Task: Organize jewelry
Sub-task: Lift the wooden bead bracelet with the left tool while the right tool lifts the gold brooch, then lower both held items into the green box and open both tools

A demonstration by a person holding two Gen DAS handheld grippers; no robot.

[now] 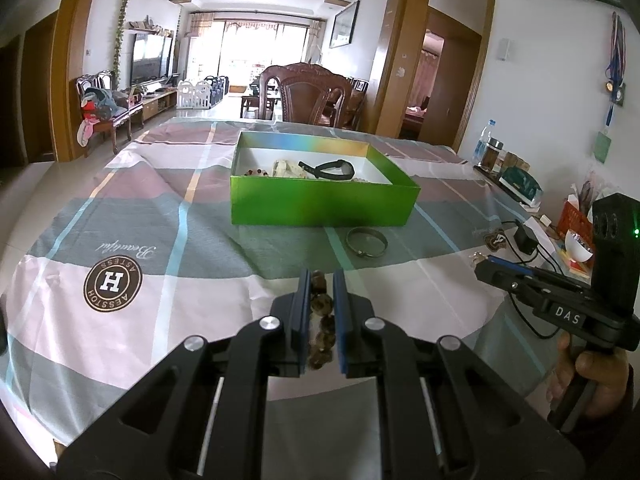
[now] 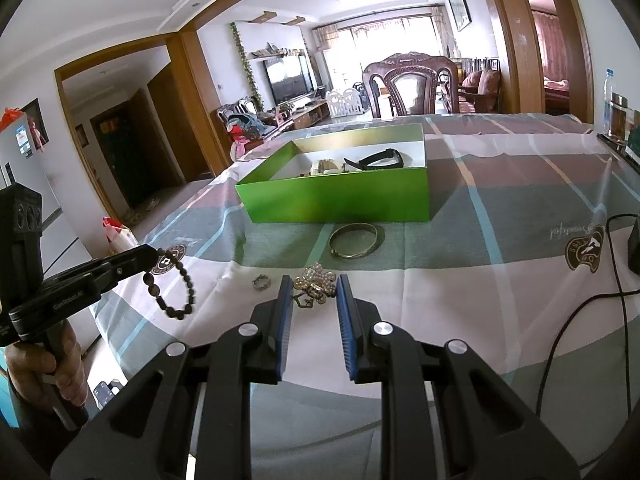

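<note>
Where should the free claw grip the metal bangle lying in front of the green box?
Probably the near rim of the metal bangle, coming down from above with one finger inside the loop, one outside. It lies flat on the cloth, band thin, and the green box crowds its far side.

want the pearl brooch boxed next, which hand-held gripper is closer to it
Right. The right hand-held gripper has the pearl brooch on the cloth at its fingertips. The left hand-held gripper is off to the side, holding a bead bracelet above the table.
</note>
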